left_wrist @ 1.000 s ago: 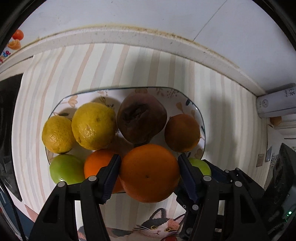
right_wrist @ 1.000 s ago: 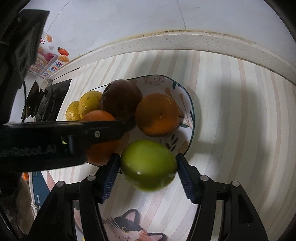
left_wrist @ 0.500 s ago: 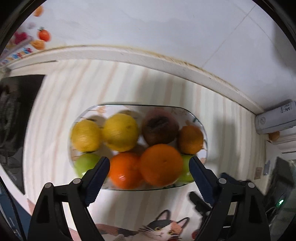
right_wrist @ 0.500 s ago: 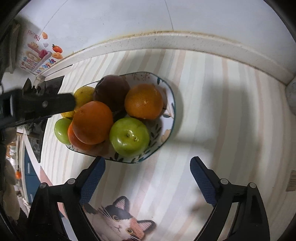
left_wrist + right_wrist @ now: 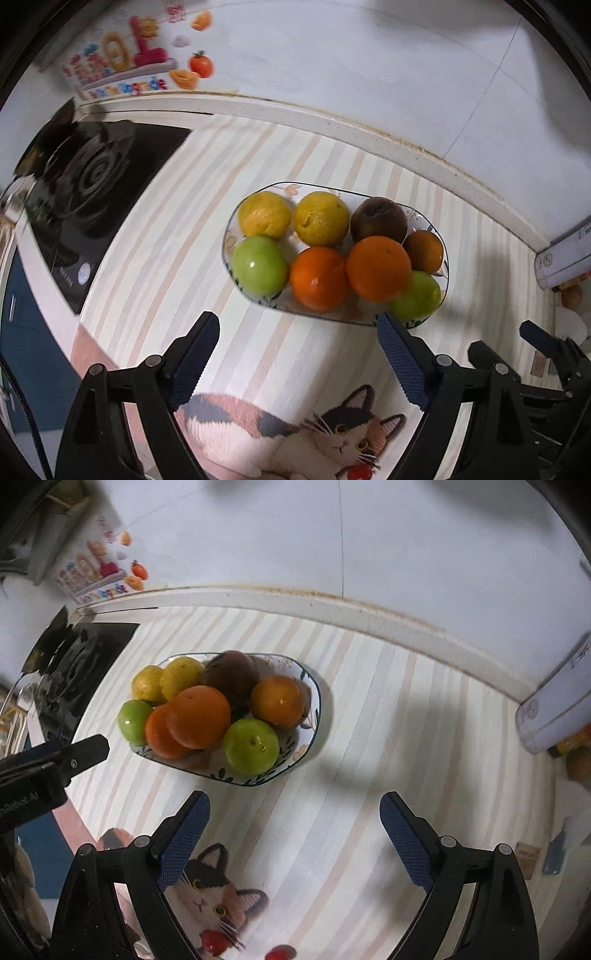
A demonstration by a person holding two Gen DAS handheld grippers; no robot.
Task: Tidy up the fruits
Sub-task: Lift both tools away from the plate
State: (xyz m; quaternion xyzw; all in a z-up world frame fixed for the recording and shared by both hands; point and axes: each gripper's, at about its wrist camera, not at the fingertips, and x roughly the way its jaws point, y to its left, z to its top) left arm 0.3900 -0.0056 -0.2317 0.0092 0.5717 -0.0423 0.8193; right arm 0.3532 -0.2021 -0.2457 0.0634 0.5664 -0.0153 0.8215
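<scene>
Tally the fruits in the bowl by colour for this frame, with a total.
Yellow: 2
Green: 2
Orange: 3
Dark brown: 1
Total: 8, all in the bowl; both grippers open and empty.

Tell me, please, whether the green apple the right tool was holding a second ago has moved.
Yes. The green apple left the right tool and now rests in the dish, at its near edge beside the oranges; the tool is open and empty.
</scene>
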